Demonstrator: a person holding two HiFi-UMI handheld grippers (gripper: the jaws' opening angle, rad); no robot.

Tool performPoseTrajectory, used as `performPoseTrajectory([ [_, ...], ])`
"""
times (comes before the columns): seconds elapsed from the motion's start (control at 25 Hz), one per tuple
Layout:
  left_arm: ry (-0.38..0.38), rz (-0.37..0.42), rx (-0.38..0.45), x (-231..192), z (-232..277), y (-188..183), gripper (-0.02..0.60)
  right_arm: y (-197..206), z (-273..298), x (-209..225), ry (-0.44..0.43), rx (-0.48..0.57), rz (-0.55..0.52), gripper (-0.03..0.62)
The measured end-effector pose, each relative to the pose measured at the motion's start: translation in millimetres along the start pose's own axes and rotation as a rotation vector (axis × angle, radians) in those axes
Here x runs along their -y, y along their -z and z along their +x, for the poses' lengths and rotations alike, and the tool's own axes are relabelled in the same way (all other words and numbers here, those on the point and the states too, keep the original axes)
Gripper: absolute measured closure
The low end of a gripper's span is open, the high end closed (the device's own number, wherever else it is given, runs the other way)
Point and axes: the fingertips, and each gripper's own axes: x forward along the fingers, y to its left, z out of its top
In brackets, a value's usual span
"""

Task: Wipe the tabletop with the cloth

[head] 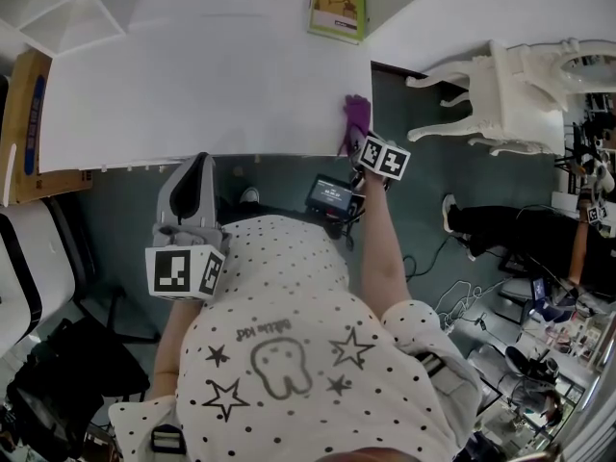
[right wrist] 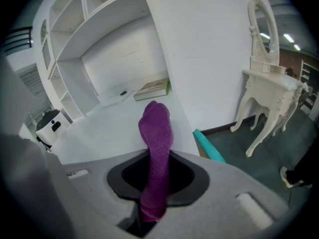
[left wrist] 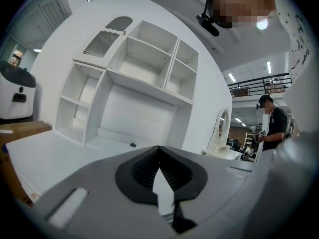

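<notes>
Seen from above, a white tabletop [head: 192, 75]; the right gripper [head: 354, 141] is at its front edge by the right corner, jaws clamped on a purple cloth [head: 356, 114] that pokes out over that corner; the left gripper [head: 198, 166] is held off the tabletop, short of the front edge, jaws together and empty; a green book [head: 338, 6] lies at the far right corner.

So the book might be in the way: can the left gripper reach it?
Probably yes: the left gripper holds nothing, and only bare tabletop lies between it and the green book.
</notes>
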Motion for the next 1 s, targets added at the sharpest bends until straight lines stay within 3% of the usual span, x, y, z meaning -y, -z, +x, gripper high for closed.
performPoseTrajectory([
  [1.0, -0.032, -0.019, 0.015, -17.7, -2.9, -11.2, 0.581, -4.2, -6.7, 20.2, 0.058, -0.011, -0.058, 0.525],
])
